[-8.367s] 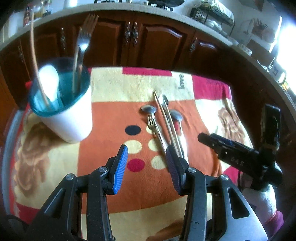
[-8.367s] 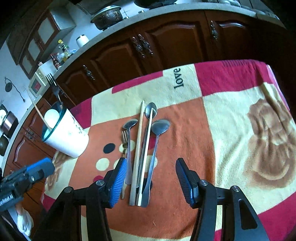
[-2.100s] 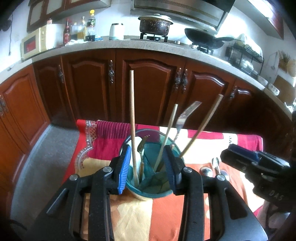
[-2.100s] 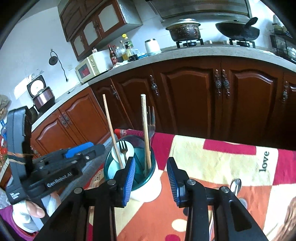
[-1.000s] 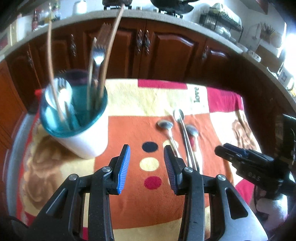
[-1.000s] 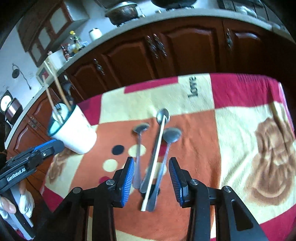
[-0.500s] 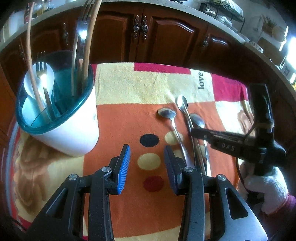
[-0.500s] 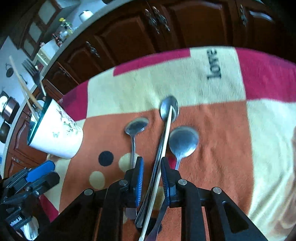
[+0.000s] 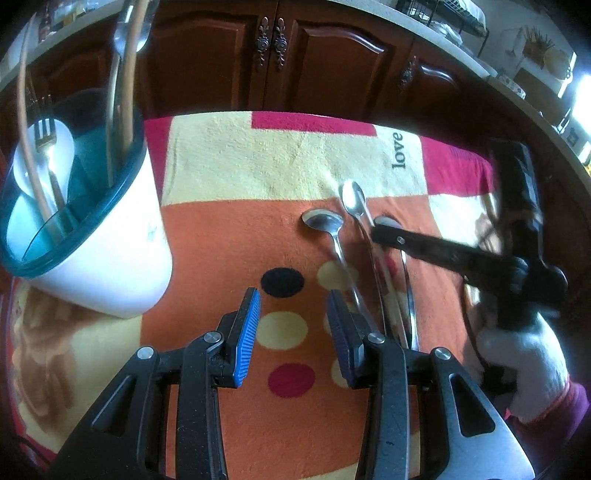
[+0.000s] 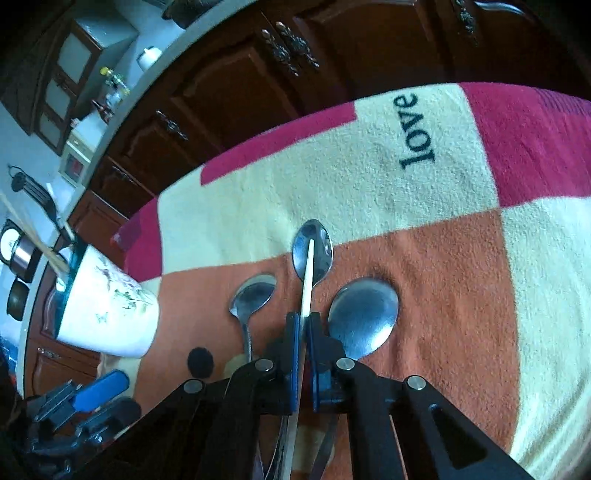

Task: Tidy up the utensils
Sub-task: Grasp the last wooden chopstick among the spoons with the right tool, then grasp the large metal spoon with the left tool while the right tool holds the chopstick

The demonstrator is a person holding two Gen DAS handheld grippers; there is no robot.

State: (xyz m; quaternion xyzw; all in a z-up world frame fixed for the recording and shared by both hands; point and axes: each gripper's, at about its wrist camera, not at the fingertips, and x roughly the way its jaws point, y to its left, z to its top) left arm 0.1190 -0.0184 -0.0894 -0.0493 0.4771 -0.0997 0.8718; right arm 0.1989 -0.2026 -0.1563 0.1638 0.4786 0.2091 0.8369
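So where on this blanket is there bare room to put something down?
Free: the cream band by the "love" print, beyond the spoons, and the orange patch between the cup and the spoons. Crowded: the spoon row, where the right gripper pinches a chopstick.

We see dark wooden cabinets (image 9: pixel 303 62) with ornate metal handles (image 9: pixel 271 42) along the far side, under a pale countertop (image 9: pixel 436 35). At far left in the right wrist view hang upper cupboards (image 10: pixel 59 70) on a white wall (image 10: pixel 22 147). Bright light (image 9: pixel 583 96) comes in at far right, beside a dish rack (image 9: pixel 439 14).
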